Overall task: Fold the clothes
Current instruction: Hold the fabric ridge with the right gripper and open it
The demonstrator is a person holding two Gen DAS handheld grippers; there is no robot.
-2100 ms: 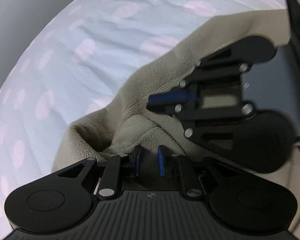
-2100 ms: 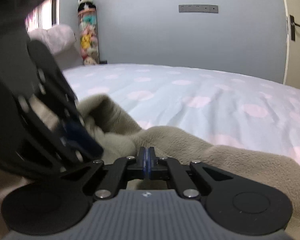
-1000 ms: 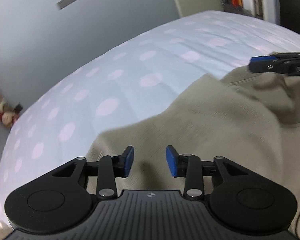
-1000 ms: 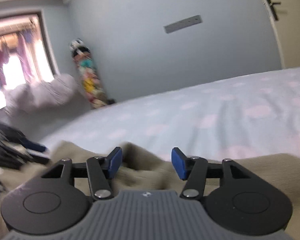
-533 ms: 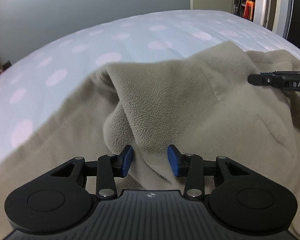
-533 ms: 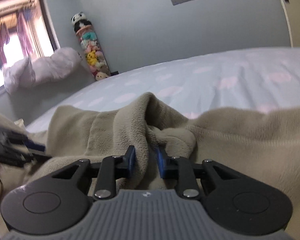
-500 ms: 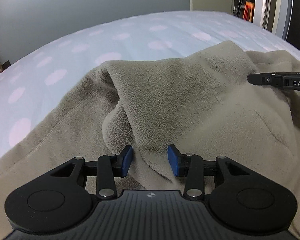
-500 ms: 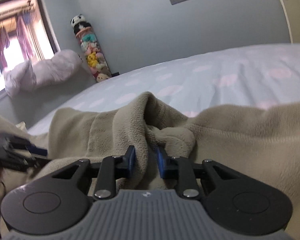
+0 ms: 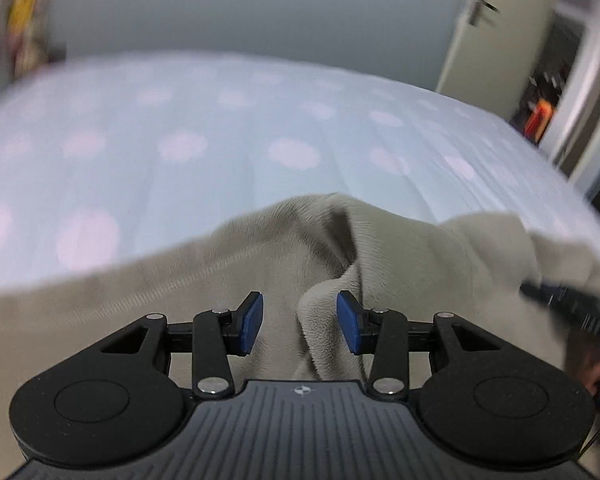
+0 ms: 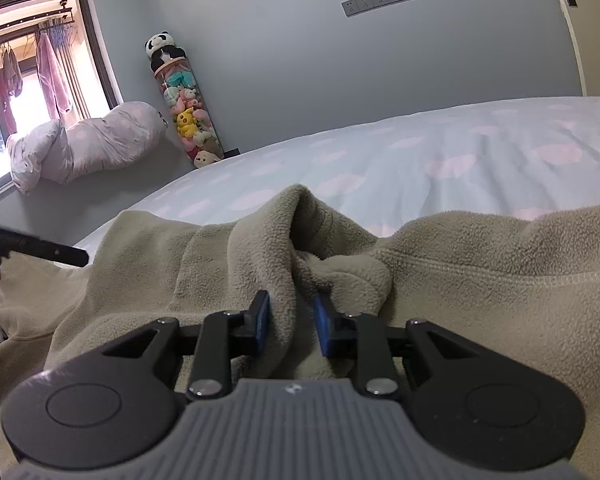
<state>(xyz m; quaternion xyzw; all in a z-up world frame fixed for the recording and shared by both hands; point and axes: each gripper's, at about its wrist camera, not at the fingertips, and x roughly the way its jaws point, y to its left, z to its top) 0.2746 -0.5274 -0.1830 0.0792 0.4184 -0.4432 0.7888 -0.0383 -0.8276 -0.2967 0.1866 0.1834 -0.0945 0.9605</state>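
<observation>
A beige fleece garment (image 10: 480, 280) lies rumpled on the bed, and both views show it. My right gripper (image 10: 292, 322) is shut on a thick upright fold of the fleece, with both blue pads pressed into it. My left gripper (image 9: 300, 322) is open. A small fold of the fleece (image 9: 320, 308) stands between its pads, close to the right pad and apart from the left one. The right gripper's dark tip (image 9: 556, 300) shows blurred at the right edge of the left wrist view. The left gripper's finger (image 10: 40, 250) pokes in from the left of the right wrist view.
The bed has a pale blue sheet with pink dots (image 9: 220, 140) that stretches away beyond the fleece. A door (image 9: 480, 20) stands at the far right. A tall tube of plush toys (image 10: 184, 108) and a pink bundle of bedding (image 10: 88, 144) sit by the window wall.
The right gripper's jaws closed onto the fleece fold and sank a little, then held still. The left gripper rolled and swung across the fleece; its jaws stayed apart.
</observation>
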